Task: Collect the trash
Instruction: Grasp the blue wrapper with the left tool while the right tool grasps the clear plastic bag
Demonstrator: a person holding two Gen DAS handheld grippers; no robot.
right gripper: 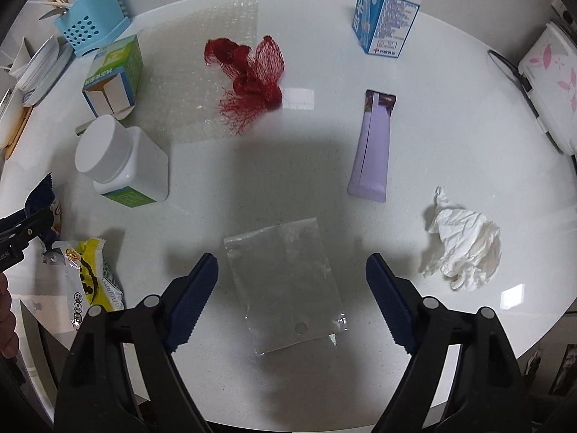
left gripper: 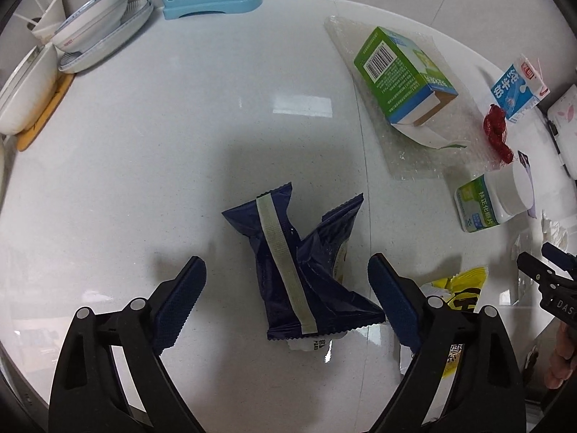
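While the white counter (right gripper: 324, 166) carries litter from edge to edge, both grippers hang over their own pieces with jaws spread and nothing pinched. Largest among the trash is the sheet of bubble wrap (right gripper: 202, 83), with the green carton (left gripper: 404, 75) lying on it; the upright milk carton (right gripper: 386, 11) shows blue Chinese characters too distorted to read with confidence. The white pill bottle (right gripper: 122, 162) lies near the counter's left side, its green label in Chinese, beside the red mesh net (right gripper: 252, 75), lilac tube (right gripper: 373, 148) and crumpled tissue (right gripper: 465, 249). The left gripper (left gripper: 286, 303) straddles the dark blue wrapper (left gripper: 299, 270), its pads clear of the foil on either side. The right gripper (right gripper: 292, 303) brackets the clear plastic bag (right gripper: 288, 288), lying flat. That bag likely needs the fingertips pressed low so a fold bunches between them; the wrapper's raised crumple should pinch easily. A yellow snack packet (right gripper: 90, 274) waits nearby.
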